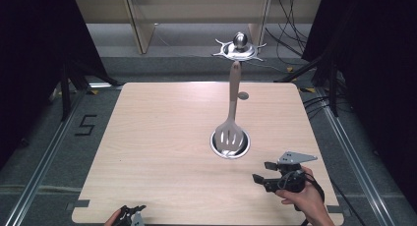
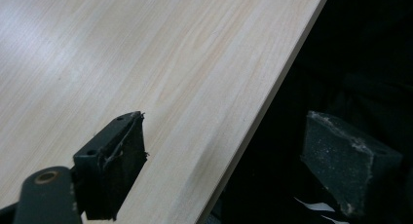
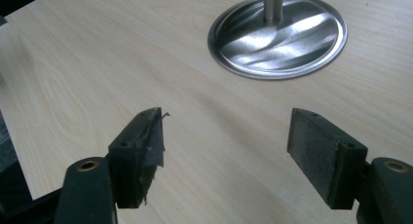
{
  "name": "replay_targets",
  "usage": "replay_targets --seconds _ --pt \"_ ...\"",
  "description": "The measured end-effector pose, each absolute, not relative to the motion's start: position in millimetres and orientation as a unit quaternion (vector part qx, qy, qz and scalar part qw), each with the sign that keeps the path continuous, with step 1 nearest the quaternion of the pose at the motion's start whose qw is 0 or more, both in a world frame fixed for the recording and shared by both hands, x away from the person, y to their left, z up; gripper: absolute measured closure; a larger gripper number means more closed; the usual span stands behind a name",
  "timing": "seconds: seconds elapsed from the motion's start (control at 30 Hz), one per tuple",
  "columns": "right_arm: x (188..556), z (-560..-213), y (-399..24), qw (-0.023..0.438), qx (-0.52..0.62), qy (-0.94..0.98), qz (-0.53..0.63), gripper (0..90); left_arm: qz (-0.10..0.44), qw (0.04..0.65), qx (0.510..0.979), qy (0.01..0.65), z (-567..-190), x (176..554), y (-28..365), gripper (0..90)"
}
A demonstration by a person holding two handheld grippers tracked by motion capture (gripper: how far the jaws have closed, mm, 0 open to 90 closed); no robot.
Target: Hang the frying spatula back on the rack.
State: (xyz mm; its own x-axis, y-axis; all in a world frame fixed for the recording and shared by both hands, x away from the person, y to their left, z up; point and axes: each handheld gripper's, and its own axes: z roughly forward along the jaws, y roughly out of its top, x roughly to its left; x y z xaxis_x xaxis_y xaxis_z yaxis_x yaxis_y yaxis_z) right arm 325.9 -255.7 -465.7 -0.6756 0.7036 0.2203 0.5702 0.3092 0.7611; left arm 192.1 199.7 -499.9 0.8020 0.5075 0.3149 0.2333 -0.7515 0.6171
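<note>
Looking at this setup, the whole thing hinges on where the slotted spatula (image 1: 231, 120) sits relative to the right gripper (image 1: 260, 171). The spatula hangs from a metal stand (image 1: 239, 48), head down, just over the stand's round steel base (image 1: 230, 143) in the middle of the table (image 1: 162, 137). Its long axis runs straight up and down: handle toward the top hook, slotted blade pointing down at the base.

From the base, the right gripper is just off toward the person's side and a bit to the right, jaws wide open with nothing between them, aimed roughly at the base, which shows ahead in the right gripper view (image 3: 278, 36). The left gripper (image 1: 132, 215) is way off from the base, at the near table edge, also open and empty; one of its pads (image 2: 119, 168) hangs over the wood, the other past the edge.

So the right hand's clearly the closer one, I'd say.
</note>
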Motion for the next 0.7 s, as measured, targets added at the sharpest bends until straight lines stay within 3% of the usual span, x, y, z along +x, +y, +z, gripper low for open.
replay_targets --seconds 0.7 --pt "308.9 -478.9 -263.0 0.076 0.405 0.803 0.431 25.6 0.234 0.288 0.905 0.207 -501.0 192.5 199.3 15.3"
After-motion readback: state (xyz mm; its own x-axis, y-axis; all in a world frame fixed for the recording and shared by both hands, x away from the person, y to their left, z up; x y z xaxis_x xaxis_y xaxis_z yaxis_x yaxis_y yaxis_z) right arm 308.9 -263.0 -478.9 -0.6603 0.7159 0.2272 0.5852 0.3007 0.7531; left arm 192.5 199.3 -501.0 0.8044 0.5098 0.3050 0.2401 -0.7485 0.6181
